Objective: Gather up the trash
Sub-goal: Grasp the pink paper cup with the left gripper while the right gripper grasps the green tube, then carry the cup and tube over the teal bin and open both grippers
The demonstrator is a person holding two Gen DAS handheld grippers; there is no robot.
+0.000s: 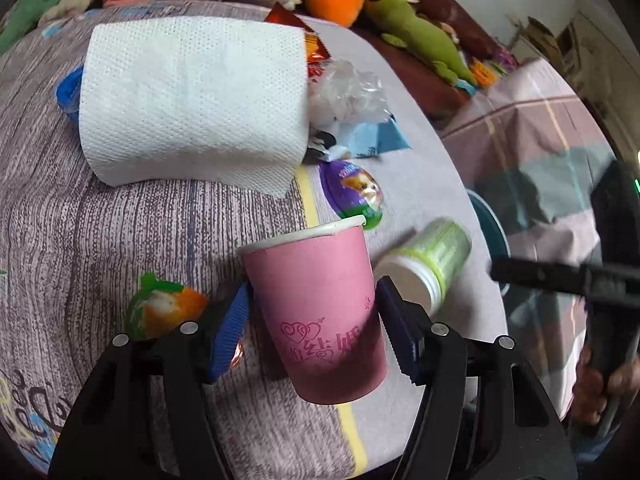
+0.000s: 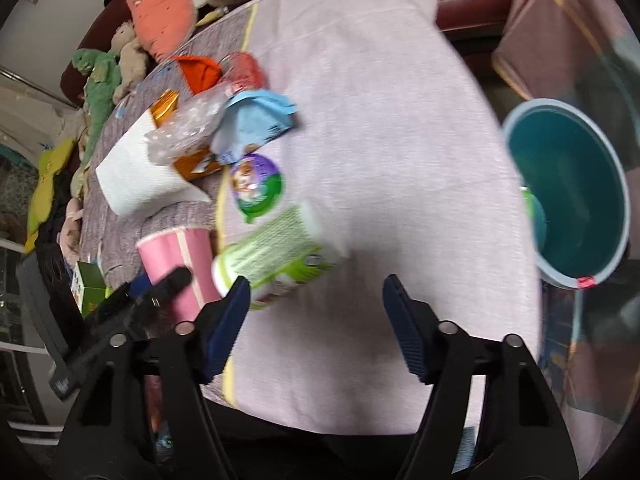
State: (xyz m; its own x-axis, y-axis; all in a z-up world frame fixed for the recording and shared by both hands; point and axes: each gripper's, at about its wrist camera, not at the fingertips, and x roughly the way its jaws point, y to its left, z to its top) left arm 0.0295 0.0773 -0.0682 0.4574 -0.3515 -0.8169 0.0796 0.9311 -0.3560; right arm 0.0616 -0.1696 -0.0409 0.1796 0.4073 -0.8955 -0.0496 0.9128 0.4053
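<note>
A pink paper cup (image 1: 316, 312) stands upright on the table between the blue pads of my left gripper (image 1: 315, 286), which is shut on its sides. A green bottle (image 1: 432, 256) with a white cap lies on its side just right of the cup. In the right wrist view my right gripper (image 2: 314, 292) is open above bare tablecloth. Nothing is between its jaws, and the green bottle (image 2: 276, 252) lies at its left fingertip. The pink cup (image 2: 176, 252) shows further left with the left gripper's black finger across it.
A white paper towel (image 1: 192, 100), crumpled clear plastic (image 1: 348, 88), a blue wrapper (image 1: 368, 140), a purple and green lid (image 1: 356, 192) and an orange jelly cup (image 1: 164, 312) lie on the table. A teal bin (image 2: 568, 192) stands beyond the table's right edge. Plush toys (image 1: 416, 36) line the sofa behind.
</note>
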